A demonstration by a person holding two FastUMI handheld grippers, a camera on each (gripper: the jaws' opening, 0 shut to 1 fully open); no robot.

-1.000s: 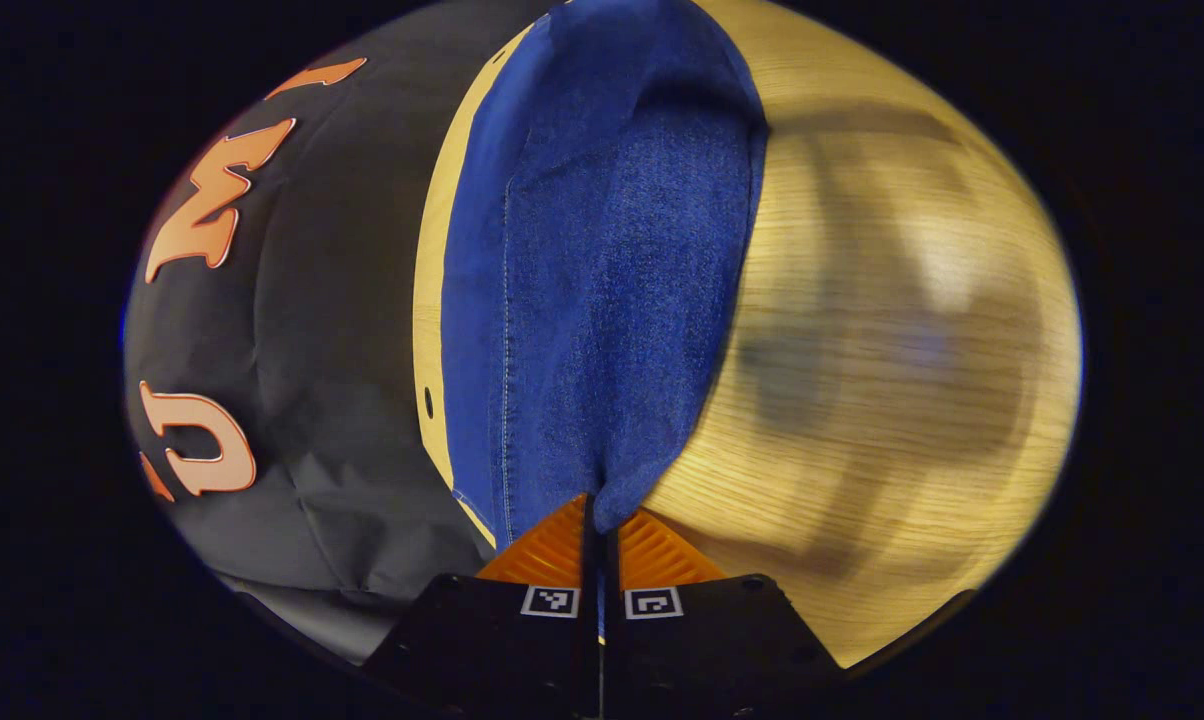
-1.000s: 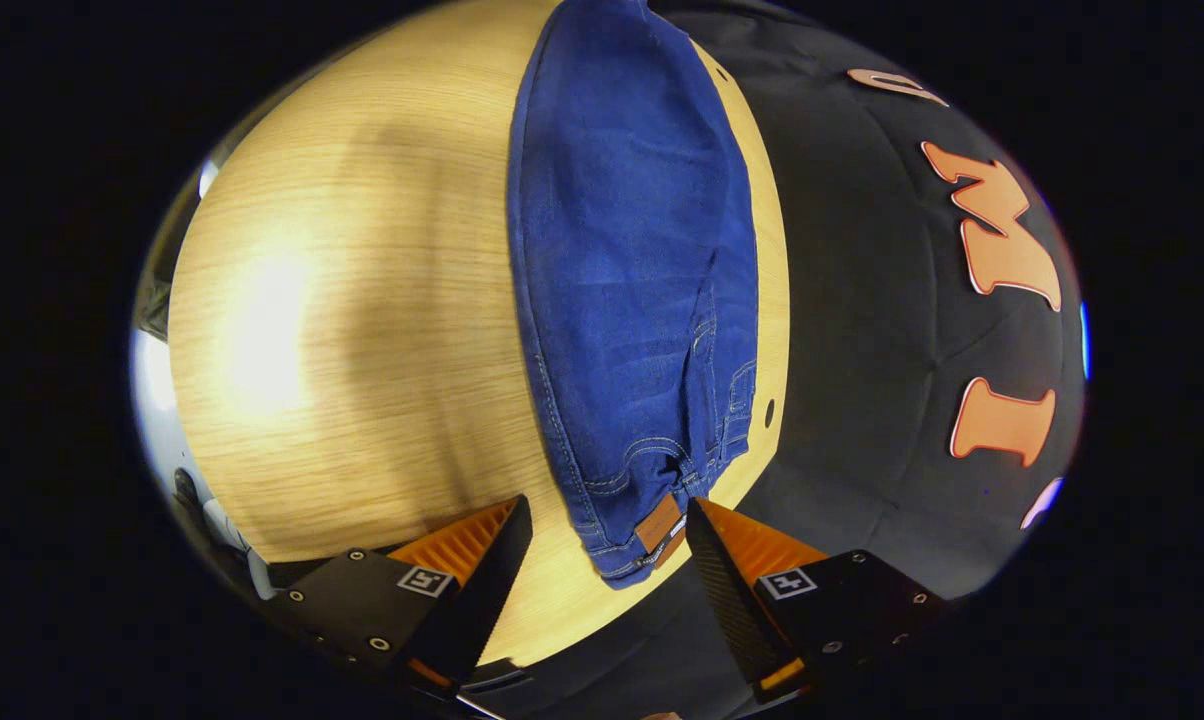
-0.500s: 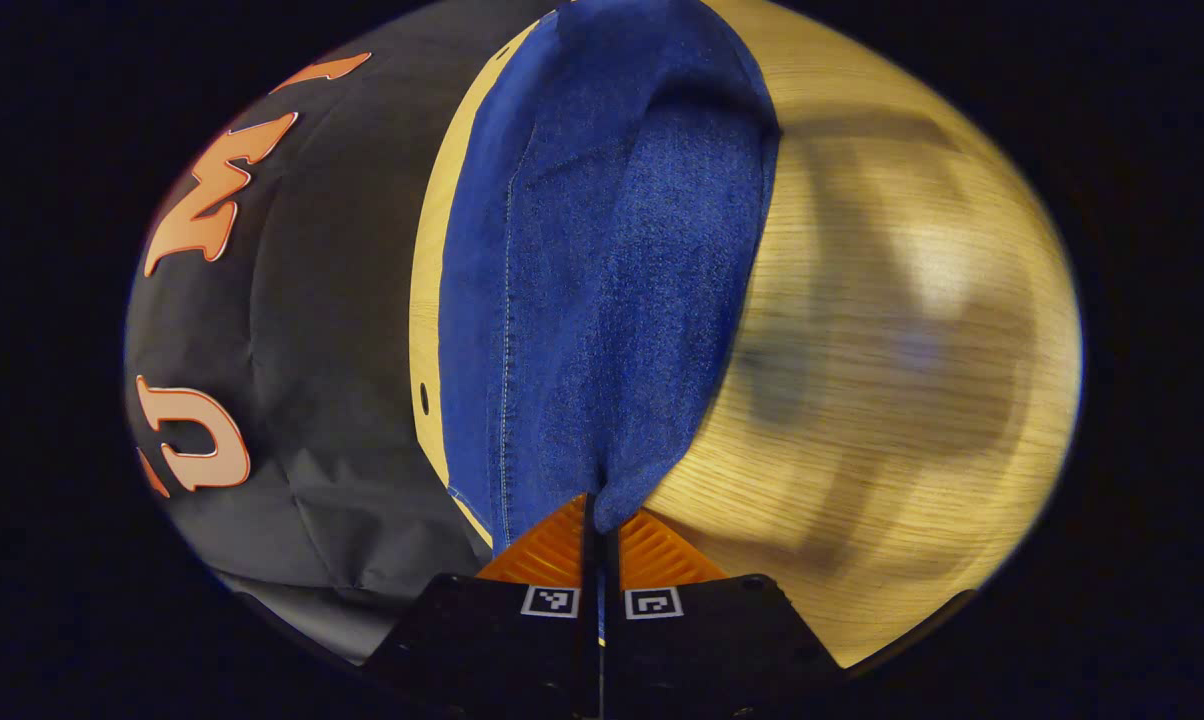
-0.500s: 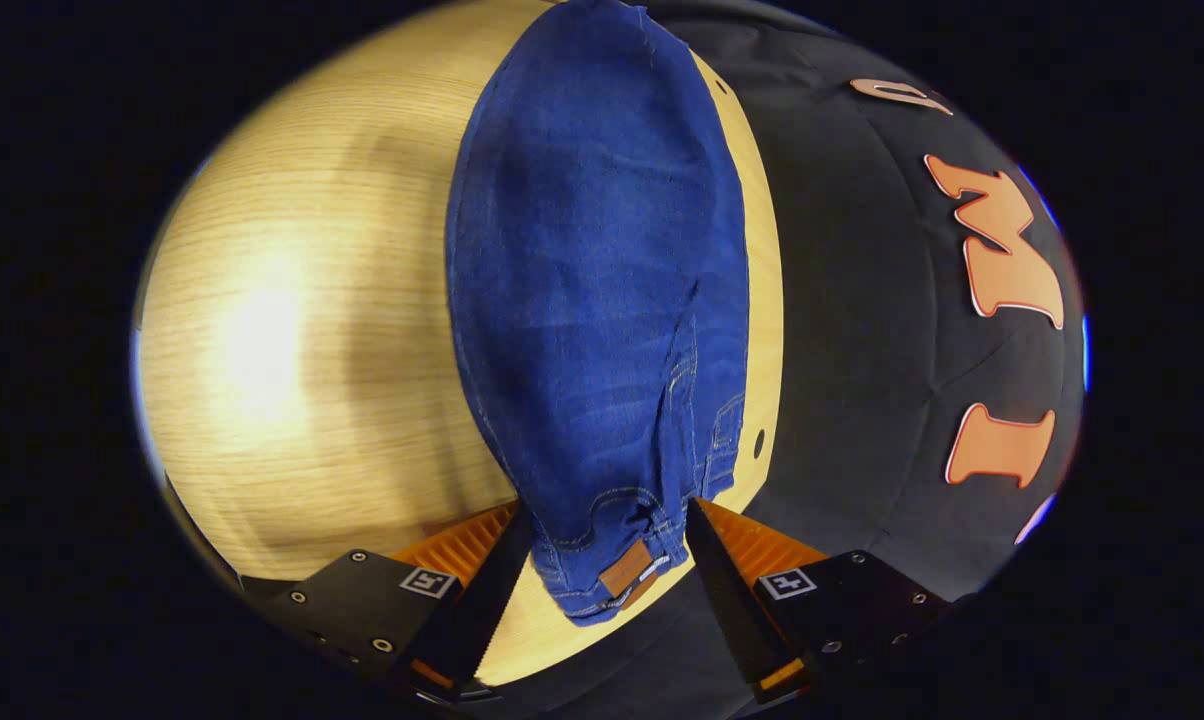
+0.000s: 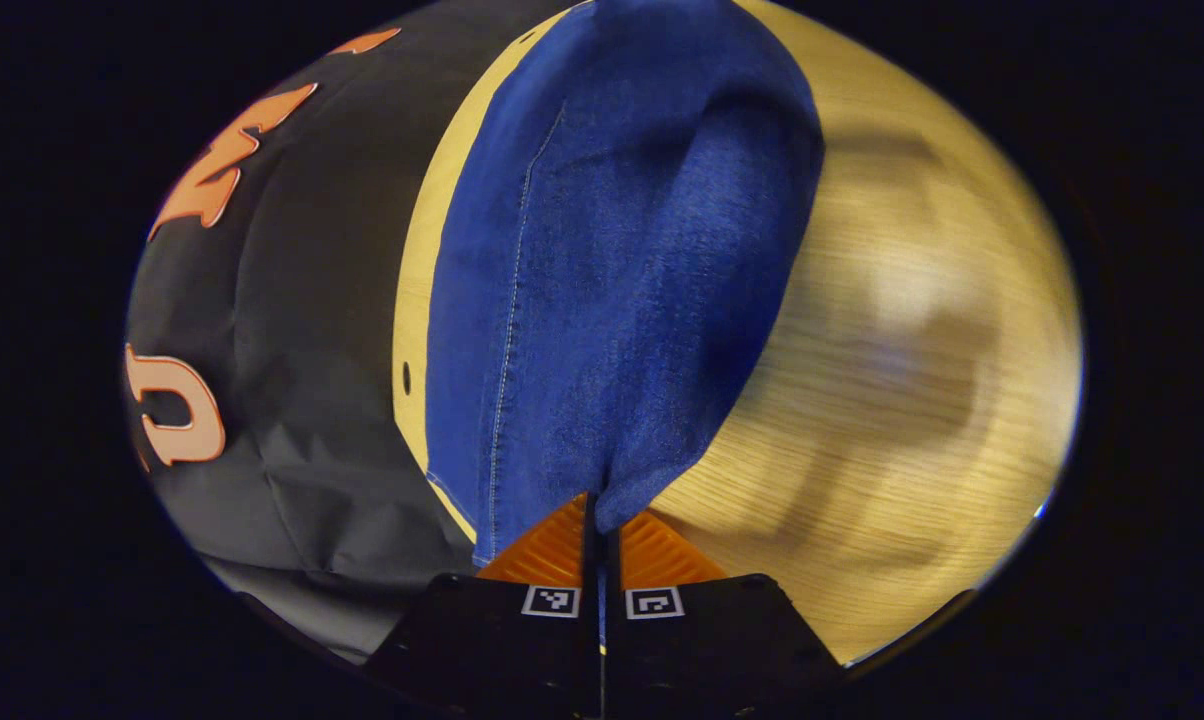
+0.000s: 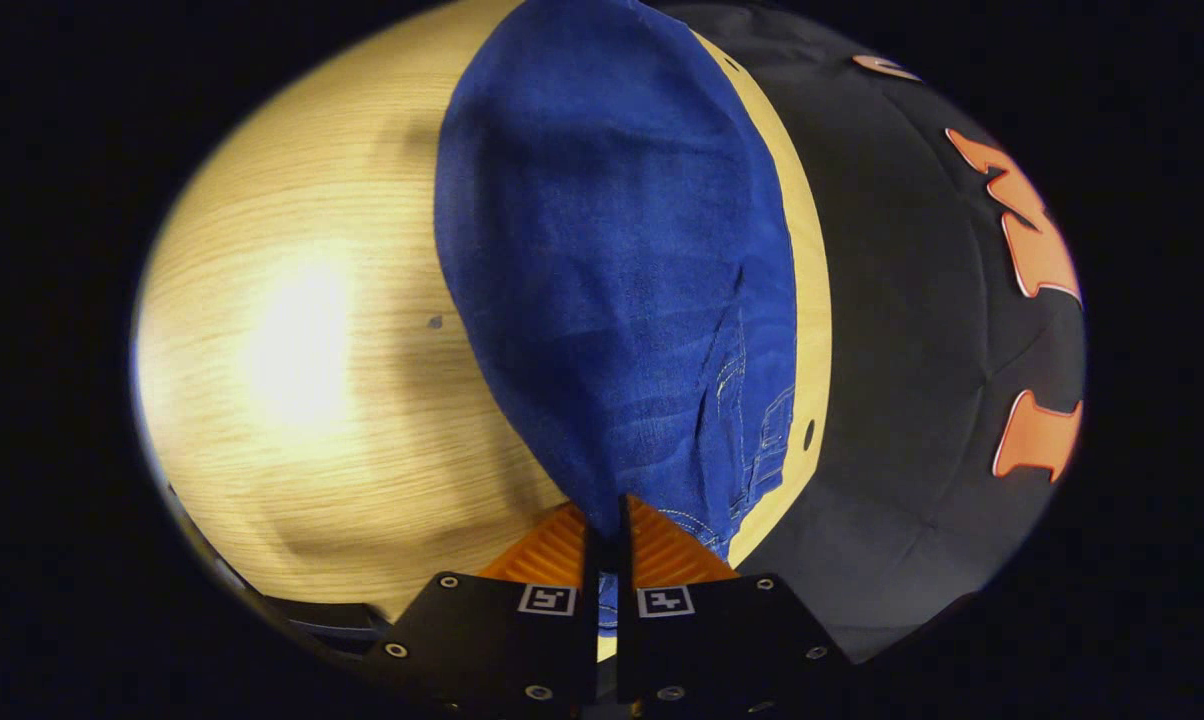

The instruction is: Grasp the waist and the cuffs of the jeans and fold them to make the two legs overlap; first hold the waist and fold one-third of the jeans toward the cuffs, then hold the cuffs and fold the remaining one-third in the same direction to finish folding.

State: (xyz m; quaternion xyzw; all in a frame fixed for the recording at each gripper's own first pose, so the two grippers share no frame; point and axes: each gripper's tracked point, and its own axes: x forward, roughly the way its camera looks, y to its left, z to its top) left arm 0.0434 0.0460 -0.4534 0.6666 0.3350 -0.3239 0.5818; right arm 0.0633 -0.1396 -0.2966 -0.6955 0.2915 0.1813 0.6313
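Pale wood-grain table (image 5: 892, 420) runs under both views, its surface smooth and streaked with fine lines, a bright glare patch on it in the right gripper view, and black wrinkled cloth (image 5: 302, 330) hangs as a wall just past its far edge. Small dark holes sit near that edge. Blue denim jeans (image 5: 602, 300) lie lengthwise along the table close to the cloth, coarse in weave, with a pale stitched seam running down them in the left gripper view. In the right gripper view the jeans (image 6: 612, 250) show pocket stitching and belt loops near the waist end; no label can be read. Left gripper (image 5: 598, 520) has its fingers pressed together on a pinch of denim at one end, the fabric rising in a ridge from them. Right gripper (image 6: 602, 525) is likewise closed on the denim at the waist end, the cloth bunching up from its fingers.
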